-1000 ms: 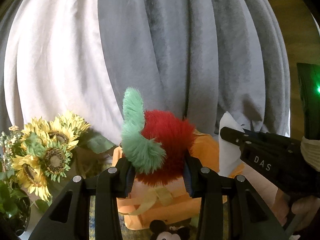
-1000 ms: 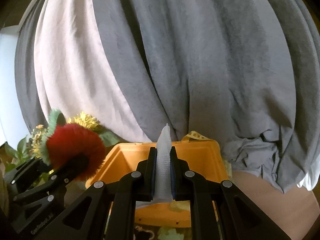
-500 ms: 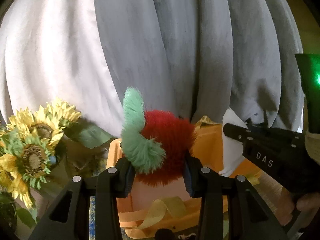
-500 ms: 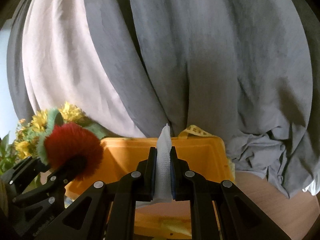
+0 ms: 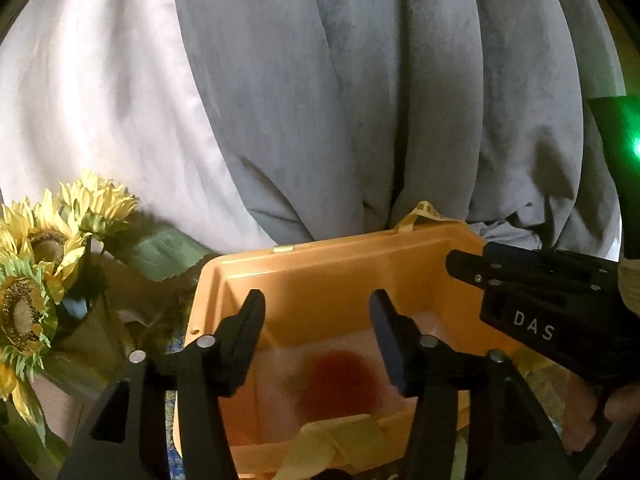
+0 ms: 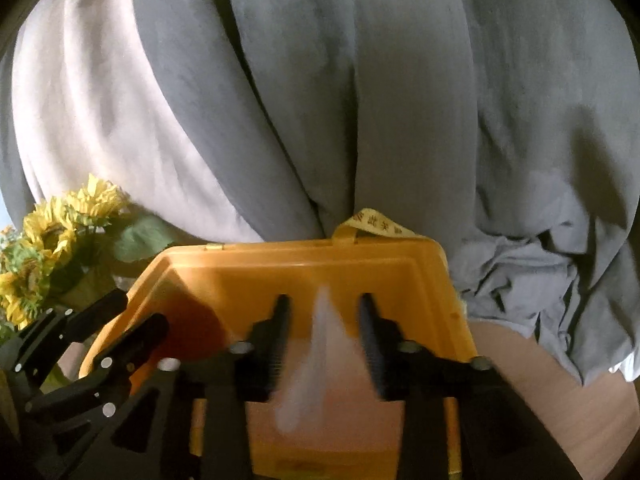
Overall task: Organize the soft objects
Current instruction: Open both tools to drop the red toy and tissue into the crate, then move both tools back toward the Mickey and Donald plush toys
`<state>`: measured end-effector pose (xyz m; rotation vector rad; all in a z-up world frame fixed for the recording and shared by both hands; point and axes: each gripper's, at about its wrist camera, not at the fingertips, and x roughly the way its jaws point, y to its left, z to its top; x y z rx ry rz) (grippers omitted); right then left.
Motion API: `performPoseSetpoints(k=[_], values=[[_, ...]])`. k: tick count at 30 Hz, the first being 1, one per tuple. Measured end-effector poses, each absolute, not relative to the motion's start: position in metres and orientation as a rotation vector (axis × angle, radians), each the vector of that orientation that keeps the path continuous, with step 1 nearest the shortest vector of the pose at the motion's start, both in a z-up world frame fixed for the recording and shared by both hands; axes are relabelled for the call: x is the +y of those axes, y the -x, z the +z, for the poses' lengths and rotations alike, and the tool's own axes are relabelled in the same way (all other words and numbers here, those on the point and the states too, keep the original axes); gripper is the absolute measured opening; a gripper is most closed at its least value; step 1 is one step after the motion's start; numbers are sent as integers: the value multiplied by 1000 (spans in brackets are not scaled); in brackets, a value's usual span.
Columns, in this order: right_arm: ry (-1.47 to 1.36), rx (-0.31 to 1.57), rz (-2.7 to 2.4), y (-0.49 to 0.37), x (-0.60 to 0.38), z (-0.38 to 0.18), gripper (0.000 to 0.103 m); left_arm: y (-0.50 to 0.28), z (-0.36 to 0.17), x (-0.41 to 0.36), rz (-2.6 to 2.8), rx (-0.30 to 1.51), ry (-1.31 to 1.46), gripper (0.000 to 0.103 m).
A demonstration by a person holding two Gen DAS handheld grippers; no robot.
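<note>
Both black two-finger grippers, left (image 5: 318, 320) and right (image 6: 322, 322), tilt down over the orange plastic bin (image 5: 340, 264), jaws just parted (blurred red plush (image 5: 340, 386) and white gauze (image 6: 316, 364) released).

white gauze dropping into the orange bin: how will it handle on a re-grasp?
Probably floppy: the gauze shows as a blurred, sagging strip between the open right gripper fingers. Likely very light, it looks thin and see-through. It may drape against the bin floor, hard to pinch.

Left gripper (image 5: 318, 320) fingers just opened; red plush (image 5: 340, 384) blurred inside orange bin (image 5: 320, 268)
</note>
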<state>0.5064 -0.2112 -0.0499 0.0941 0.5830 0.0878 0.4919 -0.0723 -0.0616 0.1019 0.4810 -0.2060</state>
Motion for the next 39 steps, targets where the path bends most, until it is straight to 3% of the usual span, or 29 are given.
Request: performPoseSetpoints(k=[3,16,22,39], values=[[-91,587,79,-507,-212,-52,41,-491,-61,-72,-194,479,-98,63],[-80,502,11,-470,-212,-26,64,-457,-32,-56,-156,438,-42,89],[-61,434,-29,-442,-208,-7,72,-431,-13,-50,-147,392,-49,93],[-44,377,-34,-365,-191,13,76,-361,2,-30,-139,359,-38,94]])
